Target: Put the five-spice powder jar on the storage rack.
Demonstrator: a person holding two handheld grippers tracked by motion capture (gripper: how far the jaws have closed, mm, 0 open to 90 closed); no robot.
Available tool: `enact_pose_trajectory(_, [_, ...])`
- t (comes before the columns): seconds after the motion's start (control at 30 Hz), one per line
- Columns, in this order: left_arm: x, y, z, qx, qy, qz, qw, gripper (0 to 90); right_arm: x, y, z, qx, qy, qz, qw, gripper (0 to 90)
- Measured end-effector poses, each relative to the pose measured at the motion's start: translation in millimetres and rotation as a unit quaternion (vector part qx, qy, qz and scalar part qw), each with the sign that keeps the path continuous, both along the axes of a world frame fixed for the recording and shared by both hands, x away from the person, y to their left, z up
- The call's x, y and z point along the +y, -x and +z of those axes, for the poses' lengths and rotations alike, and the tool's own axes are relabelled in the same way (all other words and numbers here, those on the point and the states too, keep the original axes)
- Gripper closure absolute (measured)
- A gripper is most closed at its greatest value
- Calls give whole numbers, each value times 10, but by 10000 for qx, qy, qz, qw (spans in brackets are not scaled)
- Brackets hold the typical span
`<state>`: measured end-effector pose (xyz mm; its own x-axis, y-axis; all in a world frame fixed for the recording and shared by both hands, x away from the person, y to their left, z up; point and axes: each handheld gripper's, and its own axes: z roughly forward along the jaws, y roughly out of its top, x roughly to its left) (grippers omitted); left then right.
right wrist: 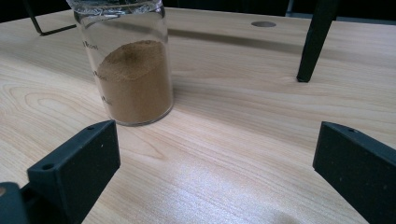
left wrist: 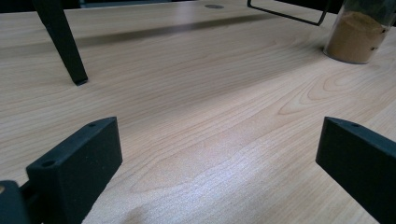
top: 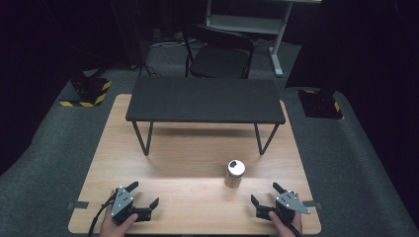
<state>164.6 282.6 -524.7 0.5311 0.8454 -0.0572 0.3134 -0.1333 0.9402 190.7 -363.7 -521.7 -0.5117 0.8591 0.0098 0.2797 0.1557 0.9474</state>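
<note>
Since nothing's gripped yet, both the left gripper [top: 144, 194] and right gripper [top: 264, 193] rest jaws-apart on the table [top: 197, 148]; jar [top: 234, 174] stands upright ahead-left of the right one, likely its pickup.

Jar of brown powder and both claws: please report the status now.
Left claw open, empty. Right claw open, empty, nearest the jar. Jar of brown powder upright on the wooden table, untouched. Nothing between claws and jar; black stand behind it.
</note>
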Motion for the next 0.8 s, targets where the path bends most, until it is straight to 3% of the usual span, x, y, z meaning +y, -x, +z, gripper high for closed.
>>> enact_pose_trajectory(0.8, [4, 23, -18, -54, 31, 37, 10000, 6, -33, -6, -11, 7, -85, 35, 10000, 4])
